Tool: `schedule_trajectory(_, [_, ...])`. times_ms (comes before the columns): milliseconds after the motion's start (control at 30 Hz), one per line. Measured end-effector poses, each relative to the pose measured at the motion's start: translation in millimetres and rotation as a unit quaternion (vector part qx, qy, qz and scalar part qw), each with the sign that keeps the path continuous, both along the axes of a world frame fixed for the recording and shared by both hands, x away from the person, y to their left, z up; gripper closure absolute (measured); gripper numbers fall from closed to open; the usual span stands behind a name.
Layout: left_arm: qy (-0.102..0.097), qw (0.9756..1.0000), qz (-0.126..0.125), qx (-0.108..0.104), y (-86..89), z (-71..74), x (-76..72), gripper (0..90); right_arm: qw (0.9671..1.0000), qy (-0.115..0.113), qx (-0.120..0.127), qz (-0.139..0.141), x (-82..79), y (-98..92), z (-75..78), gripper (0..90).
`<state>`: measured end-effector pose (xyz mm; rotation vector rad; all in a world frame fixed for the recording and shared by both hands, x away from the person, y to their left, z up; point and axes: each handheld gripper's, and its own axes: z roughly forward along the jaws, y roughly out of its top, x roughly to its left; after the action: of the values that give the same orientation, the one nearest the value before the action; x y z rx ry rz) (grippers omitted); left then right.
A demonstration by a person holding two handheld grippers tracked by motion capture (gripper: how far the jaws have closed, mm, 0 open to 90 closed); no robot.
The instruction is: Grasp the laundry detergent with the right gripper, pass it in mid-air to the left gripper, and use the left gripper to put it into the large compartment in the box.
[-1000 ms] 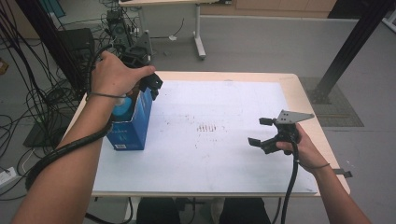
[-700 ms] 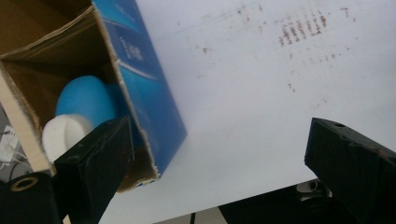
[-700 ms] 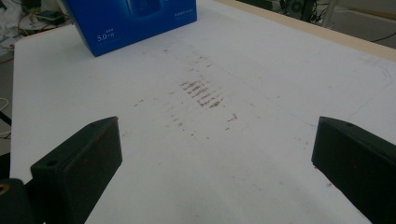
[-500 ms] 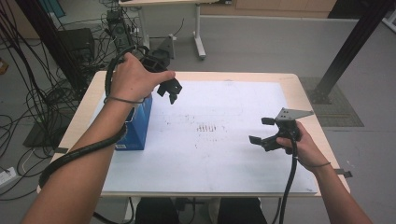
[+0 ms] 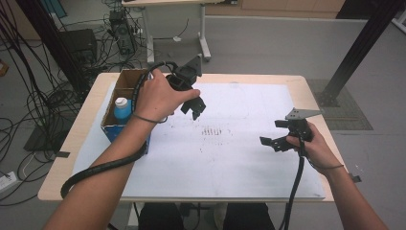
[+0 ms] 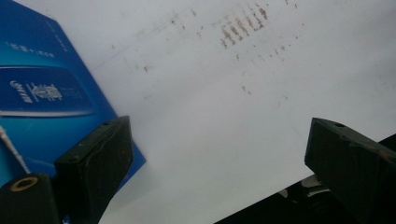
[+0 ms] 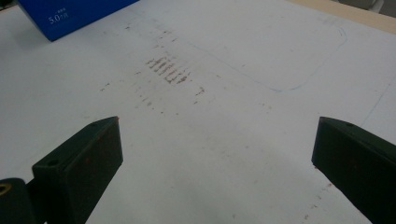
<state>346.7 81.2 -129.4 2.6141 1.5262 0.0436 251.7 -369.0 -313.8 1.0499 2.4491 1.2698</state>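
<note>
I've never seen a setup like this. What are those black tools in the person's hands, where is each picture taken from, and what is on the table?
No robot here: a person holds a hand-operated claw in each hand. The high view looks down from above the person's side. There the left claw hangs above the white sheet covering the table, just right of the blue cardboard box. The box stands open, with a bottle with a white cap inside. The right claw hovers low over the sheet on the right side. The other two pictures come from cameras riding on each claw, looking along its two black jaws. Both claws are open and hold nothing. The sheet bears a patch of small brown marks.
</note>
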Motion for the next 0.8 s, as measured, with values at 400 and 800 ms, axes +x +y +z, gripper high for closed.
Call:
schedule_trajectory(400, [0.002, 0.9993, -0.028, -0.024, -10.6, -38.7, -11.6, 8.6, 0.9997, 0.020, -0.006, -0.014, 1.1, -3.3, 9.2, 1.7])
schedule_trajectory(800, [0.017, 0.9977, -0.054, -0.036, -28.6, -74.7, -14.8, 8.8, 0.9993, 0.026, -0.017, -0.021, 0.8, 0.7, 18.0, 1.8])
